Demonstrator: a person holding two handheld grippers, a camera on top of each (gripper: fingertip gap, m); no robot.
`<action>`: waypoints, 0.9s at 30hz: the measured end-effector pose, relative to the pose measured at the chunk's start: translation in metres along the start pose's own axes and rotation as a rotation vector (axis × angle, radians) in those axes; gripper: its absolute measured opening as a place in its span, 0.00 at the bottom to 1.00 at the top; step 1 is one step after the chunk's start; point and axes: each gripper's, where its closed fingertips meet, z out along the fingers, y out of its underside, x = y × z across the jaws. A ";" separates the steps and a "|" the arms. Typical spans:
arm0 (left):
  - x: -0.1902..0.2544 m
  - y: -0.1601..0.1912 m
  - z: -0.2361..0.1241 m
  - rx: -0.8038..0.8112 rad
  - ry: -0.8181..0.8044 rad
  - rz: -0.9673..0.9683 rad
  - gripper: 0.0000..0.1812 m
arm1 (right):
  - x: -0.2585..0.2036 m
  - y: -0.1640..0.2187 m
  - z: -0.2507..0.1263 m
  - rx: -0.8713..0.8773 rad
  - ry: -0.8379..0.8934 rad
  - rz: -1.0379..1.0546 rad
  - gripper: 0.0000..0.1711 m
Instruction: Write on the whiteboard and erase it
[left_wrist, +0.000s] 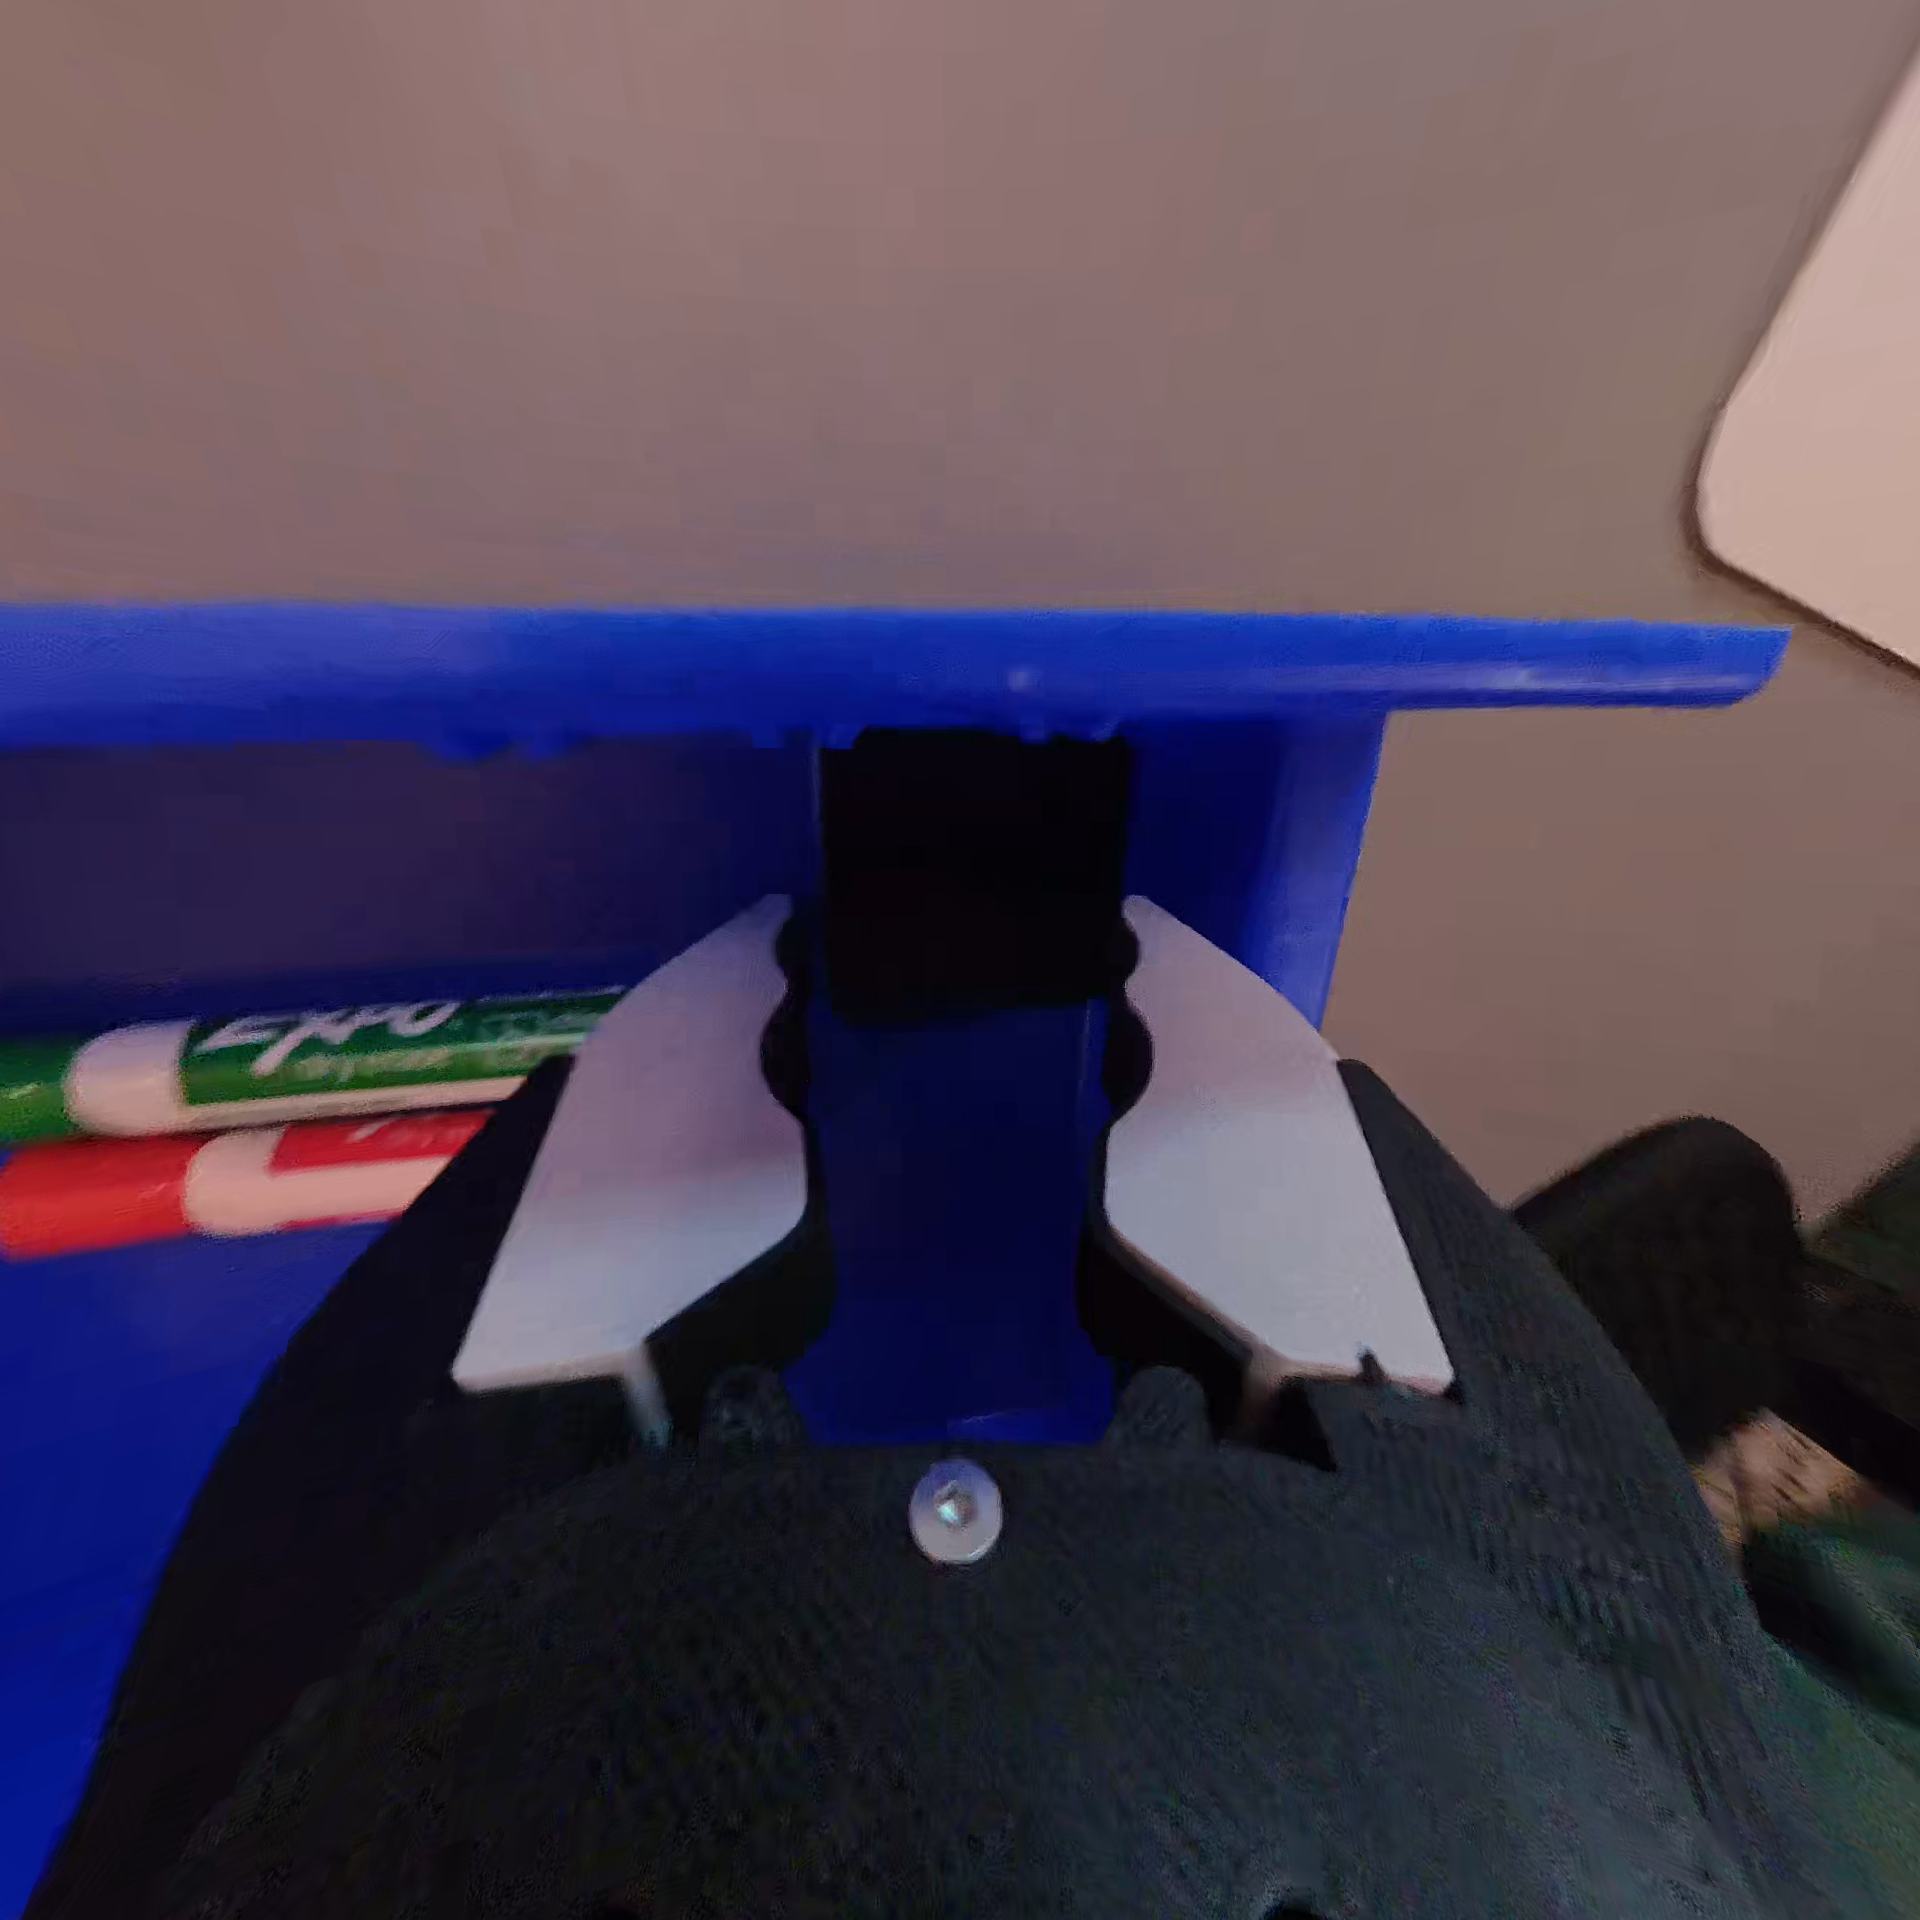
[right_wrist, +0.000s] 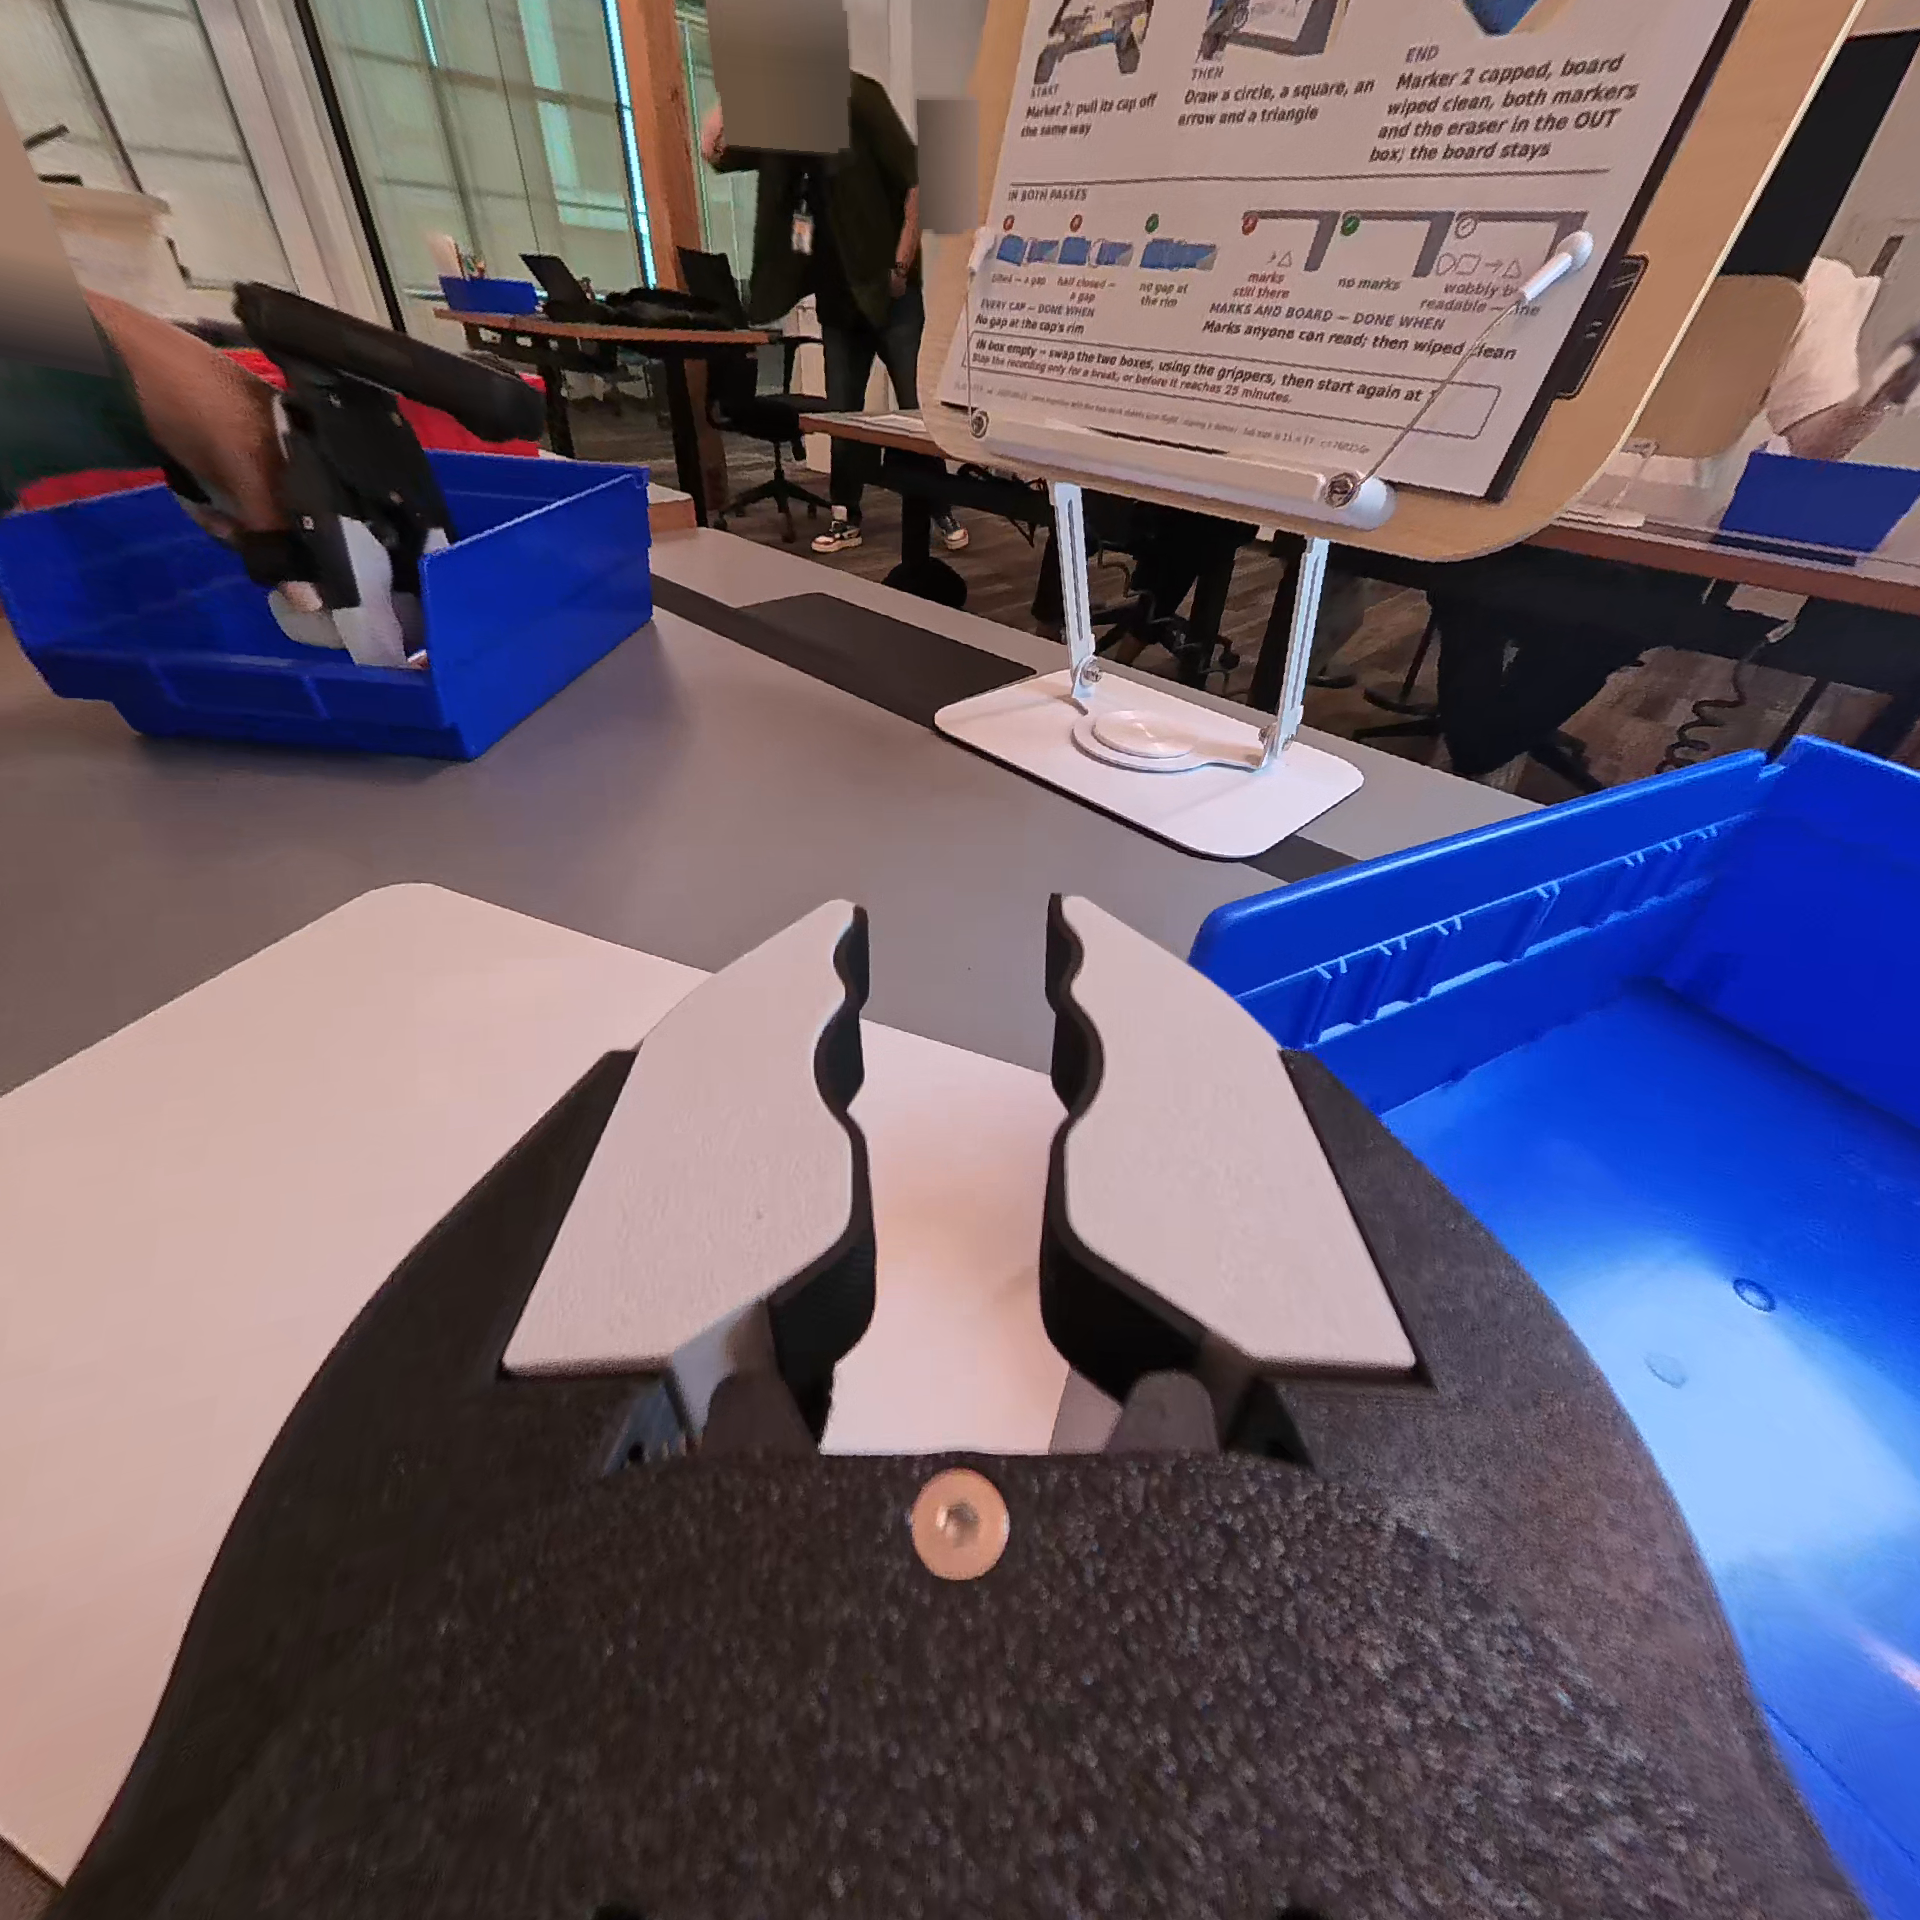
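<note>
Left gripper (left_wrist: 961, 935) inside far blue bin (right_wrist: 540, 582), jaws parted around black eraser (left_wrist: 971, 873), contact unclear; green marker (left_wrist: 312, 1060) and red marker (left_wrist: 239, 1184) beside it; right gripper (right_wrist: 956, 935) released, empty, over whiteboard (right_wrist: 260, 1143) on tabletop (right_wrist: 623, 810).

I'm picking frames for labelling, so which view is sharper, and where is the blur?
Left wrist view: soft all over, the green marker and red marker smeared, the bin dim inside. Right wrist view: crisp on the right gripper and whiteboard; only the far left gripper blurs.
</note>
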 end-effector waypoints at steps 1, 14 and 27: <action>0.001 0.001 0.001 -0.015 0.023 0.000 0.30 | 0.000 0.001 0.000 -0.003 0.000 0.000 0.19; 0.050 -0.053 -0.108 0.382 -0.995 0.400 0.28 | 0.000 0.008 0.006 -0.018 0.000 -0.006 0.18; 0.242 -0.139 -0.032 1.035 -0.828 0.974 0.28 | -0.143 -0.001 0.030 -0.086 -0.583 0.221 0.33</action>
